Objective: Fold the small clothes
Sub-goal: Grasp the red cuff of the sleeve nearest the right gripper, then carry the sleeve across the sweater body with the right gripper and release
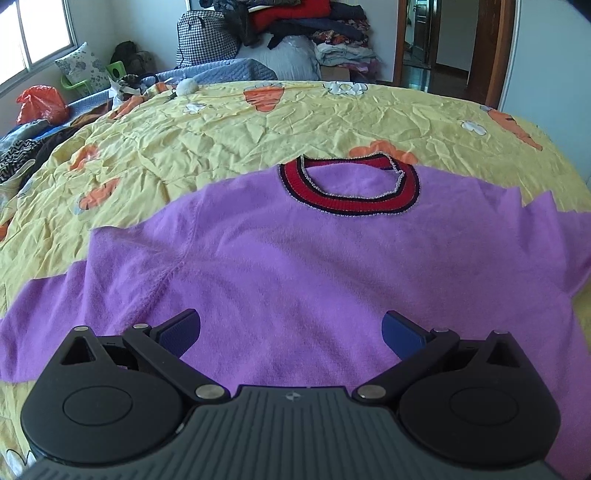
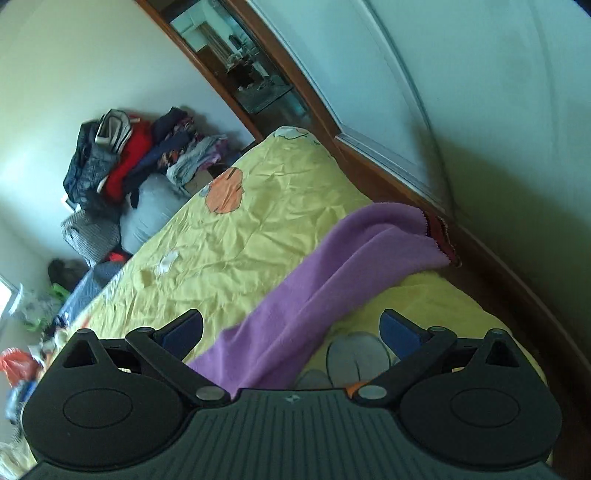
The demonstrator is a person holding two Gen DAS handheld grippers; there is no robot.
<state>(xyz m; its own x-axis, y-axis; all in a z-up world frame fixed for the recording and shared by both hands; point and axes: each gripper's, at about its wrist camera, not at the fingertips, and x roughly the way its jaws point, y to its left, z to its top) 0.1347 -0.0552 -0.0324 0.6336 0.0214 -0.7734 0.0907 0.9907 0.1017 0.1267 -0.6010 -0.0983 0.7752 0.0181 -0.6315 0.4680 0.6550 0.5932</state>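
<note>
A purple sweater (image 1: 295, 266) with a red and dark striped collar (image 1: 351, 192) lies spread flat, front up, on the yellow bedspread (image 1: 221, 125). My left gripper (image 1: 291, 334) is open and empty, hovering over the sweater's lower body. In the right wrist view one purple sleeve (image 2: 332, 273) runs across the bed to its red cuff (image 2: 441, 236) at the bed's right edge. My right gripper (image 2: 291, 334) is open and empty, above the near end of that sleeve.
The bedspread has carrot and flower prints. A pile of clothes (image 1: 295, 26) and a checked bag (image 1: 205, 37) stand beyond the bed's far end. A wooden bed frame (image 2: 517, 295) and a wall border the right side. More clothes (image 1: 26, 147) lie at the left.
</note>
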